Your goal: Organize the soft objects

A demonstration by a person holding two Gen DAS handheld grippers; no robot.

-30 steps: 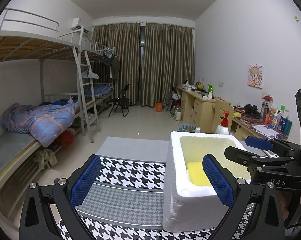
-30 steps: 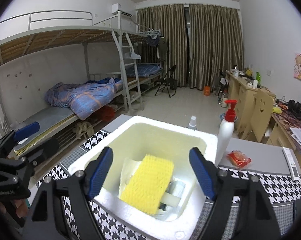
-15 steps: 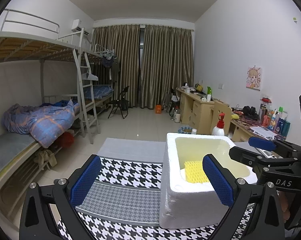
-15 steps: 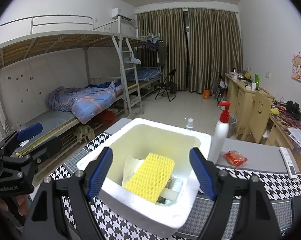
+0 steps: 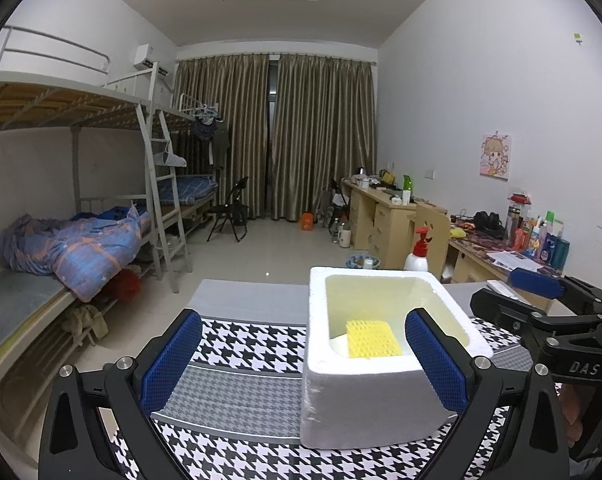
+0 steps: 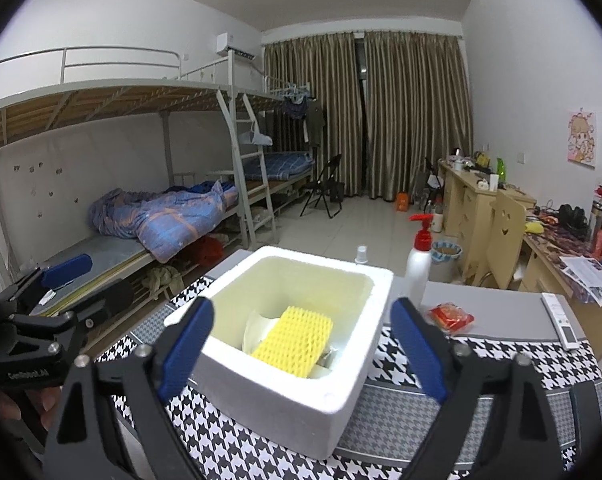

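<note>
A white foam box (image 6: 293, 400) stands on the houndstooth tablecloth (image 6: 501, 360). Inside it lies a yellow foam net (image 6: 295, 338) on a pale sheet (image 6: 257, 326). My right gripper (image 6: 303, 332) hangs in front of the box and above its near rim. Its jaws are opening, and nothing is pinched between the blue pads. In the left wrist view the same box (image 5: 361, 400) and net (image 5: 371, 338) sit low and right. My left gripper (image 5: 303, 340) is open and empty at the box's left side. Each gripper shows in the other's view: right gripper (image 5: 509, 292), left gripper (image 6: 89, 282).
A white pump bottle (image 6: 419, 264) with a red top stands behind the box, beside a small capped bottle (image 6: 361, 254). A red packet (image 6: 451, 316) and a remote control (image 6: 561, 320) lie to the right. Bunk beds line the left wall and desks the right.
Both grippers have drawn back from the box, which now looks smaller and farther off. The right gripper's jaws stand wider. The yellow net stays in the box.
</note>
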